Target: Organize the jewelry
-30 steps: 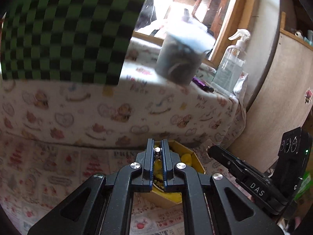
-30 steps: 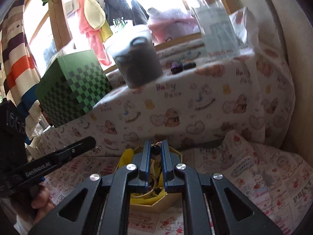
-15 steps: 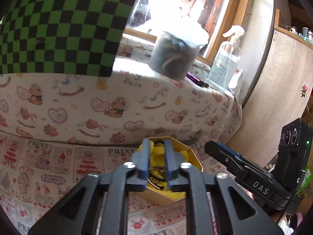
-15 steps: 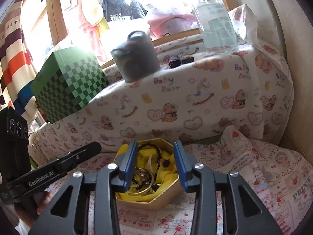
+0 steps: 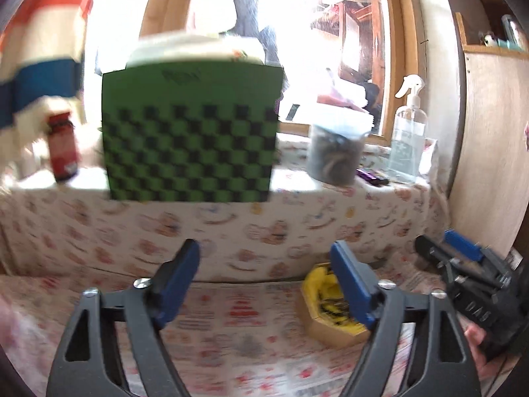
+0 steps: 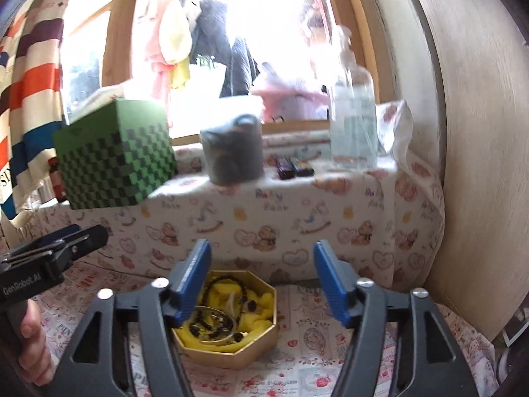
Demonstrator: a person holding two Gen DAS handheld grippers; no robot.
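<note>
I read this as the release step: jewelry sits in the box (image 6: 231, 324) on the patterned cloth (image 6: 330, 364), below the ledge. My left gripper (image 5: 264, 278) and right gripper (image 6: 261, 278) have just been opening, nothing between them. Next I'd need another piece, none visible. Black beads (image 6: 211, 322) tangle over yellow lining.

Left wrist view motion-blurred, jewelry box (image 5: 330, 317) half hidden – contents unreadable
</note>
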